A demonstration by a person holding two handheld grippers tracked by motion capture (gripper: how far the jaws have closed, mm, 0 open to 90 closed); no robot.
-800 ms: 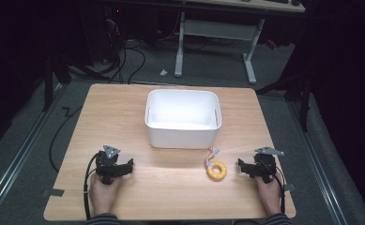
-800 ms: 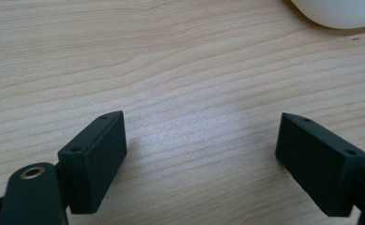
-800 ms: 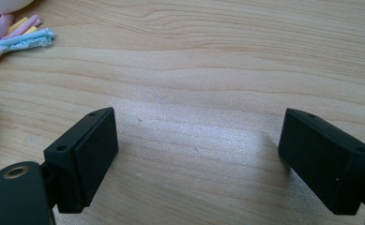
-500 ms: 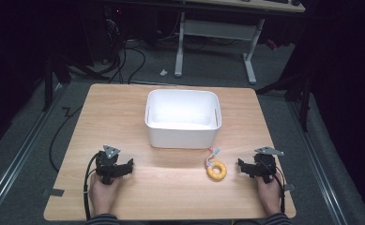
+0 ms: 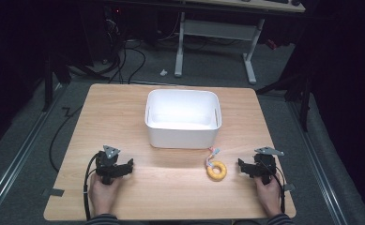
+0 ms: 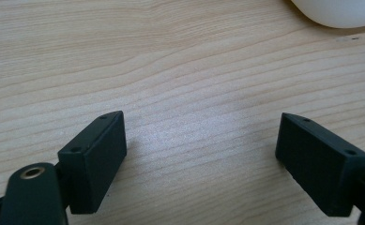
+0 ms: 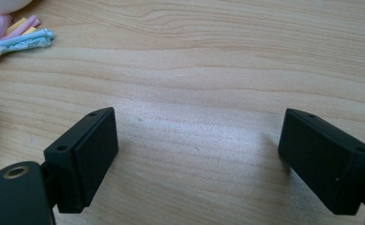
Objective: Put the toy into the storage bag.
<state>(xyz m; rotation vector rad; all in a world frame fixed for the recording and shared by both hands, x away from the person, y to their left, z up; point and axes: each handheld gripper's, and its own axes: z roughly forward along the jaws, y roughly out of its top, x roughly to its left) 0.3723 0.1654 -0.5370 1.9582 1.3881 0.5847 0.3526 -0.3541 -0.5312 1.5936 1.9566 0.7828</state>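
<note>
Right gripper (image 7: 196, 161) fingers (image 7: 84, 157) spread wide, nothing between, low over wooden bench (image 7: 217, 61). Pastel tassel strands (image 7: 23, 37), pink, yellow, blue, at upper left corner, well apart from fingers.

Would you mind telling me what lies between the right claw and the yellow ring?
Nothing: in the high view, bare wood separates the right claw from the ring, which lies just beside it on the table.

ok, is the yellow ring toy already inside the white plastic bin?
No, the yellow ring toy lies on the wooden table in front of the white plastic bin, near the right gripper.
</note>
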